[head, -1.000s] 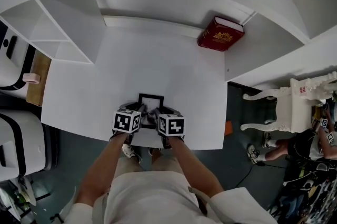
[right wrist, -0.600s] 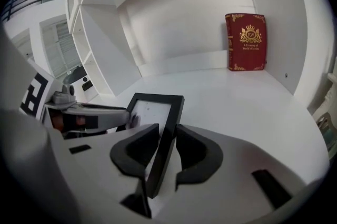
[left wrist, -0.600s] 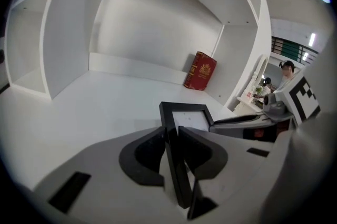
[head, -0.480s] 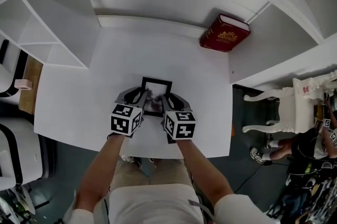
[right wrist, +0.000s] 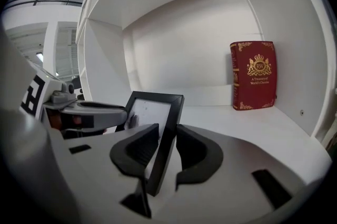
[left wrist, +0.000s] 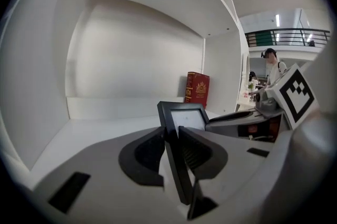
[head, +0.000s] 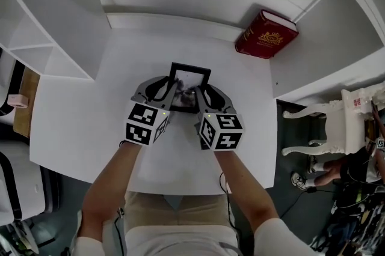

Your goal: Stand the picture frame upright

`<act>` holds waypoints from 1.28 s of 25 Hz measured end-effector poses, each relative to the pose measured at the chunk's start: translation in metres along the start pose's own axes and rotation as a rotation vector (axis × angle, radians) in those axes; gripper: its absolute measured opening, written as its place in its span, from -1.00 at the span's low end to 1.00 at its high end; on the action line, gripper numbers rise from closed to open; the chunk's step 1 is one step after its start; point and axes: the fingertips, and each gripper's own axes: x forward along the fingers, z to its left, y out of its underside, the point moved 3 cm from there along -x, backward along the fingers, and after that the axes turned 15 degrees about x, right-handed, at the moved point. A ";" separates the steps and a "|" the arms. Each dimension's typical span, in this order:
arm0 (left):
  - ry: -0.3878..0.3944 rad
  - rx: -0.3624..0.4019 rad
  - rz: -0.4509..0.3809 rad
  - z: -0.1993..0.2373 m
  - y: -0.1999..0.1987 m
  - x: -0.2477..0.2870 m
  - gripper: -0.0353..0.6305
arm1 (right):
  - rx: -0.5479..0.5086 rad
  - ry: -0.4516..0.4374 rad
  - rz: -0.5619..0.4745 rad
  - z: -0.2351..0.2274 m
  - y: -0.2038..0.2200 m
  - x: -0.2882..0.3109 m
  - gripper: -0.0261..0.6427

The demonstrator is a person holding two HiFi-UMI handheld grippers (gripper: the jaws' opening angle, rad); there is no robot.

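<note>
**Both grippers clamped on the frame**

The left gripper [head: 168, 88] and right gripper [head: 201, 93] each have narrow-set jaws clamped on one side edge of the picture frame [head: 191, 77]. The frame is held tilted over the counter [head: 78, 122], left of the red book [head: 266, 34] and nearer the person. Both forearms reach forward, with the grippers angled slightly downward.

The right gripper [right wrist: 167, 134] is seen closed on the picture frame [right wrist: 152, 112], its dark fingers [right wrist: 197, 157] pressed against either face of the black side rail nearest the camera, and the frame is held tilted, its top leaning right. The left gripper [right wrist: 121, 112] is observed at the frame's far edge. A red book [right wrist: 254, 75] is noted upright on the white tabletop [right wrist: 253, 128], well apart, against the back wall.
</note>
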 end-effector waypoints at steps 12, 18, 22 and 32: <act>-0.113 0.140 -0.086 0.046 -0.021 0.056 -0.62 | -0.116 -0.021 -0.091 -0.013 -0.039 0.059 -0.53; -0.157 0.223 -0.115 0.068 -0.031 0.082 -0.62 | -0.178 -0.021 -0.124 -0.020 -0.059 0.090 -0.53; -0.180 0.308 -0.135 0.081 -0.040 0.099 -0.62 | -0.214 -0.018 -0.141 -0.025 -0.075 0.109 -0.51; -0.229 0.412 -0.160 0.116 -0.036 0.131 -0.62 | -0.329 -0.004 -0.196 -0.024 -0.099 0.152 -0.50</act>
